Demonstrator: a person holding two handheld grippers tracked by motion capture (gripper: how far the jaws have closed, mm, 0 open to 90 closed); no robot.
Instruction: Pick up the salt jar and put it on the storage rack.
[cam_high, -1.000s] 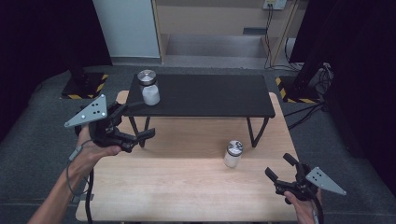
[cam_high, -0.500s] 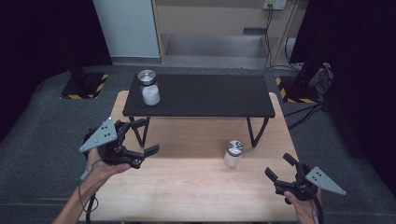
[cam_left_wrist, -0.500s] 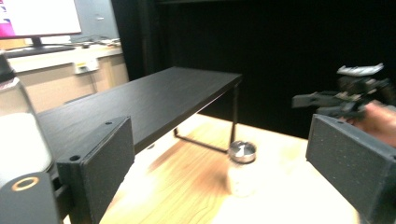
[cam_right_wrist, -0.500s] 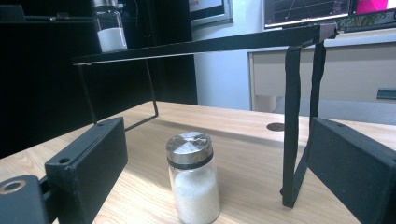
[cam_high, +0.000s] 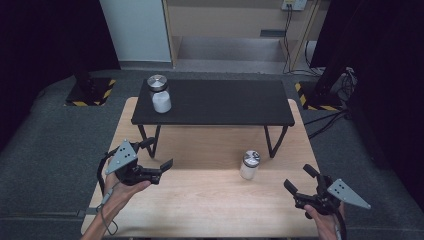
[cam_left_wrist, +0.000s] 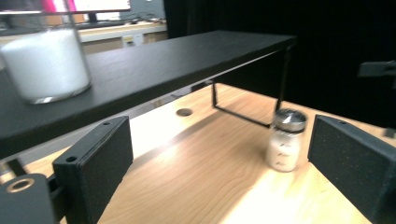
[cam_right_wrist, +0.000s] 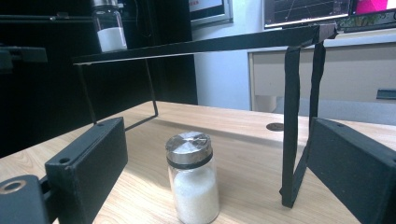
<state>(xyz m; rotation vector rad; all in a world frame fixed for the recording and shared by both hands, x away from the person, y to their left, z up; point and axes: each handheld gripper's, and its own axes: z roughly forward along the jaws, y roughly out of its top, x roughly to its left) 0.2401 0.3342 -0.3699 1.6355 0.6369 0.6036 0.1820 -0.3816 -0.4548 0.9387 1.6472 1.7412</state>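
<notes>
High view: small glass jar (cam_high: 249, 165) is standing upright on the wooden table (cam_high: 210, 200), right of centre, just in front of the black shelf (cam_high: 215, 102) and near its right-hand leg. Jar is showing a brushed metal lid, a dark ring under it, clear glass, and white powder filling roughly the lower two thirds. Nothing is touching it.

Second jar (cam_high: 159, 93), same kind, is sitting at the shelf's left end, close to the front edge.

Left gripper (cam_high: 160, 156) is hovering near the table's left edge, pointing toward the small jar; jaws have just been opening, are standing wide, nothing between them. Right gripper (cam_high: 298, 179) is sitting near the front right corner, jaws spread wide too, empty, well apart from the jar.

Right gripper view: jar (cam_right_wrist: 192, 177) is showing between the jaws but farther off, not gripped; its base is getting cut off by the bottom edge.

Left gripper view: jar (cam_left_wrist: 286, 140) is looking soft and slightly blurred; the shelf jar (cam_left_wrist: 45, 63) is getting cropped at the top, lid out of frame. Any label on either jar is too small to make out.
</notes>
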